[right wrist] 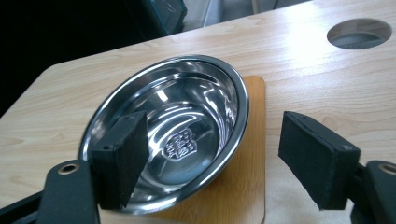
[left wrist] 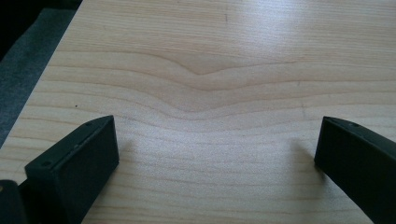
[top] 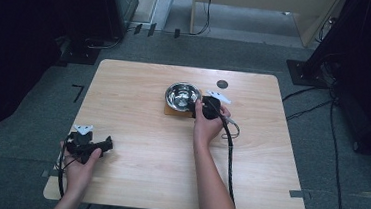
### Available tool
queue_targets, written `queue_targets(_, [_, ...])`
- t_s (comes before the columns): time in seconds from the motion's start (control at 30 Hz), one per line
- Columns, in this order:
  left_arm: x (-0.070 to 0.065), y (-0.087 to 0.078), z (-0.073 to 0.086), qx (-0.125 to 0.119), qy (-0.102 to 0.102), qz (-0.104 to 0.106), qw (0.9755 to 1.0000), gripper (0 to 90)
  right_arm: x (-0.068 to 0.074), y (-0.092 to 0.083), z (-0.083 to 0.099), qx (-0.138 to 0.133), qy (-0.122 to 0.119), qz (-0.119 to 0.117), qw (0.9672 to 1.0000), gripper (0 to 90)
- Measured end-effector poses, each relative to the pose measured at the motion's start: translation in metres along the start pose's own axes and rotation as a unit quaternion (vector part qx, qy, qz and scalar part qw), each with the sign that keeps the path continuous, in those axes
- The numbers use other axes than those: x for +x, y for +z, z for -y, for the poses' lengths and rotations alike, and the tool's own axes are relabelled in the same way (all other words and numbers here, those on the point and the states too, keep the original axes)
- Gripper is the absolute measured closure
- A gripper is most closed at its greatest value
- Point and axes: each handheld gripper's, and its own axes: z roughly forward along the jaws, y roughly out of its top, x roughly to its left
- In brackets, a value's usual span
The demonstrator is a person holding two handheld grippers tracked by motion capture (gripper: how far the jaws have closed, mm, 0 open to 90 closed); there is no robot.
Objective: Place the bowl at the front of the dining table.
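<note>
Steel bowl (right wrist: 168, 135) on wooden mat (right wrist: 247, 182), table (top: 140, 86) centre toward 12 o'clock. Right gripper (right wrist: 210, 158) spread wide, straddling near rim, nothing held. Left gripper (left wrist: 215, 149) gaping, idle at 8 o'clock. Bowl likely light, rigid, slick; pinch rim wall.

Lab or test room — bare wooden table (top: 143, 171), floor cables (top: 338, 146), equipment stands (top: 304, 71)

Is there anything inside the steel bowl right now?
No, the steel bowl on the wooden mat holds nothing; only its bare shiny bottom with a stamped emblem shows.
</note>
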Motion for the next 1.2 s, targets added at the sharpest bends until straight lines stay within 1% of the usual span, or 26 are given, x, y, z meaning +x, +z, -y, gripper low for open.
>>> queue_targets(0.13, [0.000, 0.000, 0.000, 0.000, 0.000, 0.000, 1.0000, 0.0, 0.001, -0.013, 0.002, 0.000, -0.008, -0.007, 0.9999, 22.7])
queue_targets(0.23, [0.000, 0.000, 0.000, 0.000, 0.000, 0.000, 1.0000, 0.0, 0.000, -0.024, 0.005, 0.004, -0.023, -0.010, 0.9997, 21.2])
queue_targets(0.27, [0.000, 0.000, 0.000, 0.000, 0.000, 0.000, 1.0000, 0.0, 0.000, -0.027, 0.007, 0.006, -0.023, -0.011, 0.9997, 20.8])
queue_targets(0.4, [0.000, 0.000, 0.000, 0.000, 0.000, 0.000, 1.0000, 0.0, -0.003, -0.037, 0.011, 0.009, -0.035, -0.017, 0.9992, 19.2])
queue_targets(0.43, [0.000, 0.000, 0.000, 0.000, 0.000, 0.000, 1.0000, 0.0, -0.004, -0.039, 0.012, 0.011, -0.033, -0.018, 0.9992, 18.9])
queue_targets(0.6, [0.000, 0.000, 0.000, 0.000, 0.000, 0.000, 1.0000, 0.0, -0.009, -0.050, 0.018, 0.014, -0.051, -0.022, 0.9984, 17.6])
queue_targets(0.73, [0.000, 0.000, 0.000, 0.000, 0.000, 0.000, 1.0000, 0.0, -0.011, -0.056, 0.022, 0.018, -0.059, -0.020, 0.9979, 17.5])
queue_targets(0.9, [0.000, 0.000, 0.000, 0.000, 0.000, 0.000, 1.0000, 0.0, -0.018, -0.067, 0.027, 0.016, -0.071, -0.015, 0.9973, 17.4])
queue_targets(1.03, [0.000, 0.000, 0.000, -0.001, 0.000, 0.000, 1.0000, 0.0, -0.025, -0.074, 0.031, 0.015, -0.072, -0.011, 0.9973, 17.3])
queue_targets(1.2, [0.000, 0.000, 0.000, -0.001, -0.001, 0.000, 1.0000, 0.0, -0.036, -0.084, 0.036, 0.013, -0.062, -0.003, 0.9980, 17.4])
